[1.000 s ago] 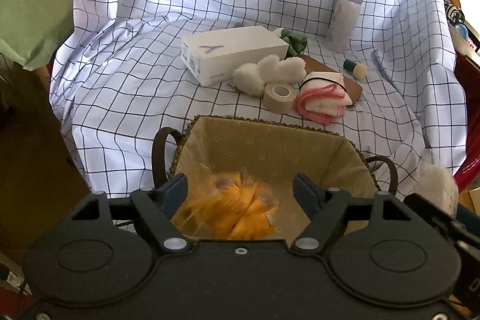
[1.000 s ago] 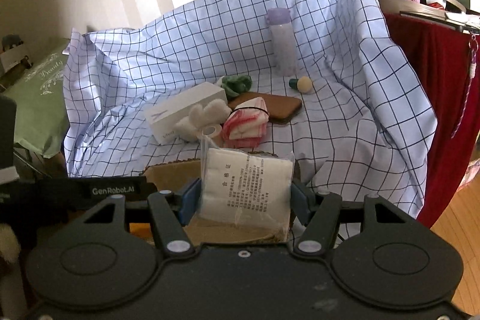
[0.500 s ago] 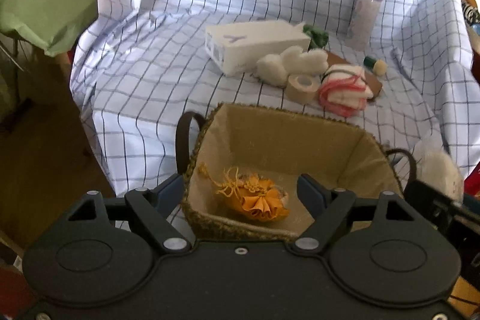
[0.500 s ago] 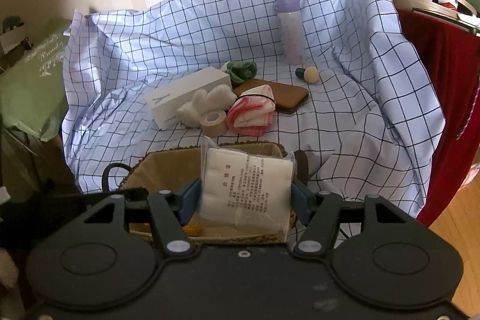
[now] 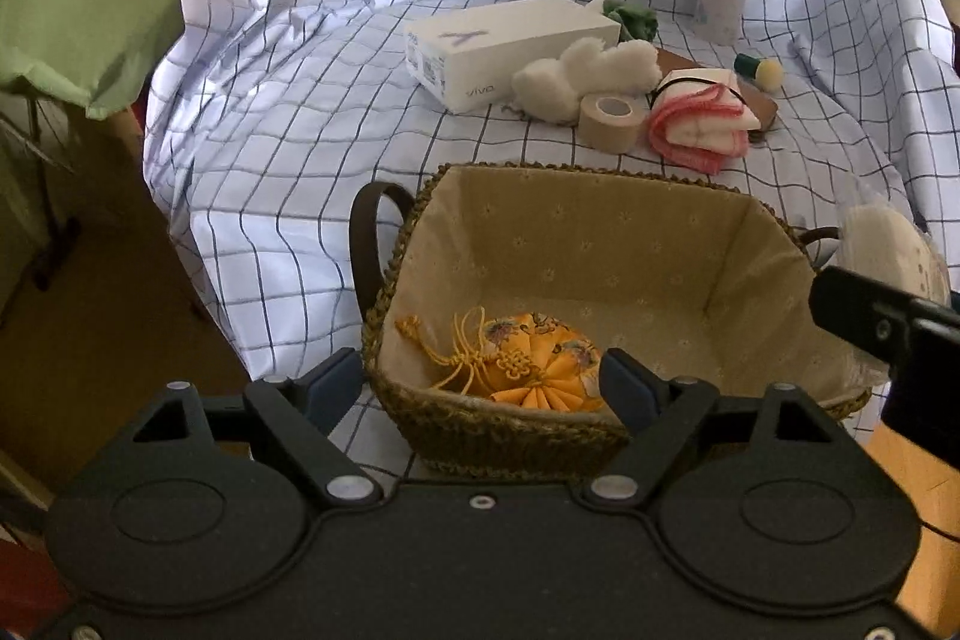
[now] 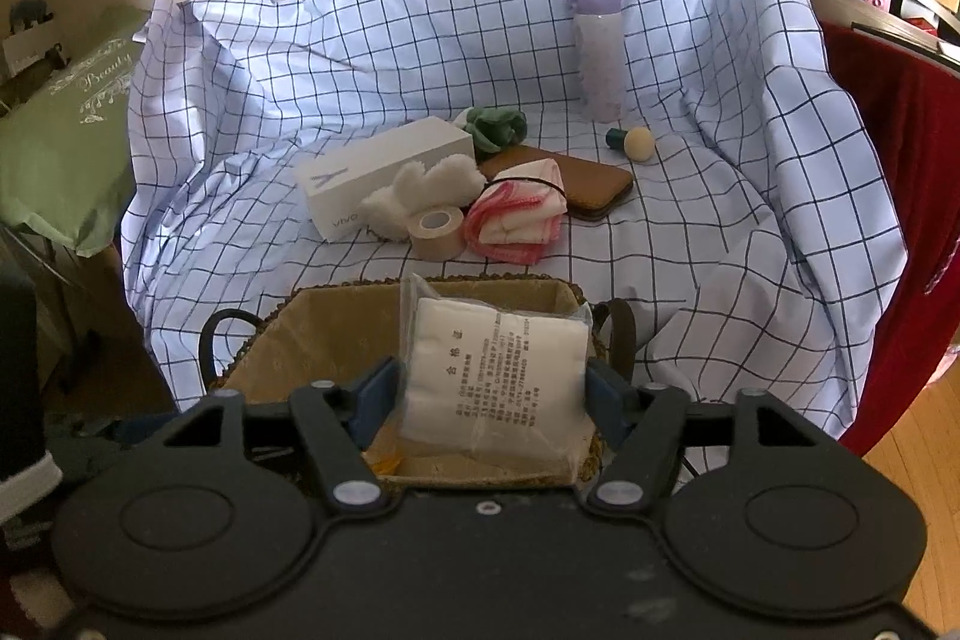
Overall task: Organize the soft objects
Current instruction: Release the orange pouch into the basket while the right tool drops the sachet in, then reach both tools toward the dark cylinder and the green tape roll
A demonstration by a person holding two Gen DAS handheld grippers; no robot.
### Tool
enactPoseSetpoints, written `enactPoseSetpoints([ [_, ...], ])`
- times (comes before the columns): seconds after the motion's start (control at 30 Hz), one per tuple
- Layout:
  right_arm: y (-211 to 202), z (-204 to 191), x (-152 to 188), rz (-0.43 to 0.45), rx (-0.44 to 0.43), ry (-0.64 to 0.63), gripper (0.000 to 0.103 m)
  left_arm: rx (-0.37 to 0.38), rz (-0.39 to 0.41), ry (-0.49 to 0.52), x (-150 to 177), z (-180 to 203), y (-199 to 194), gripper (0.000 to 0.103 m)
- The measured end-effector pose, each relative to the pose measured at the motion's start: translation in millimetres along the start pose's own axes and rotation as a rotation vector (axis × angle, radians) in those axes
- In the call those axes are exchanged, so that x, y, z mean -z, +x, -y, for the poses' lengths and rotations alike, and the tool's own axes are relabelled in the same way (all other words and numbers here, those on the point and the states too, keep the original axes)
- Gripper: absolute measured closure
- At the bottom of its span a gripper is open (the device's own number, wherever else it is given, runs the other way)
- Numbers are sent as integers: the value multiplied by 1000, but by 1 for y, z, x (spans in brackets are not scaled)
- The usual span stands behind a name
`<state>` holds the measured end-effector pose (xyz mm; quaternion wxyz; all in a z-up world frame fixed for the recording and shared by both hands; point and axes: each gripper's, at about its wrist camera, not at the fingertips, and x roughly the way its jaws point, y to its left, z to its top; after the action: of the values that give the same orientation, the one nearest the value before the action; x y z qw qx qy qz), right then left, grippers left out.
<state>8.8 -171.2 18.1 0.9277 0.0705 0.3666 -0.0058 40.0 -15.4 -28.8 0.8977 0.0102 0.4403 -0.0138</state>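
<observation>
Over the lined basket I have the right gripper, jaws just widened, pads flanking the white packet and no longer visibly pinching it, so it can drop inside. My left gripper is spread wide and empty; the orange pouch lies below in the basket, at 6 o'clock. Beyond, at 12 o'clock, the white box reads "vivo"; the green bag says "Beauty". Packet print is Chinese, too small to read.
</observation>
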Motion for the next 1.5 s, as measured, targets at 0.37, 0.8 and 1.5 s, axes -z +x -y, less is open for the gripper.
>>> enactPoseSetpoints([
  [0.37, 1, 2, 3, -5, -5, 21, 28, 51, -49, -63, 2, -12, 7, 21],
  [0.8, 2, 1, 5, -15, -3, 29, 28, 36, -17, -18, 2, -5, -1, 21],
  [1.5, 11, 2, 6, -31, 12, 21, 27, 29, 56, 44, 2, 1, -18, 20],
])
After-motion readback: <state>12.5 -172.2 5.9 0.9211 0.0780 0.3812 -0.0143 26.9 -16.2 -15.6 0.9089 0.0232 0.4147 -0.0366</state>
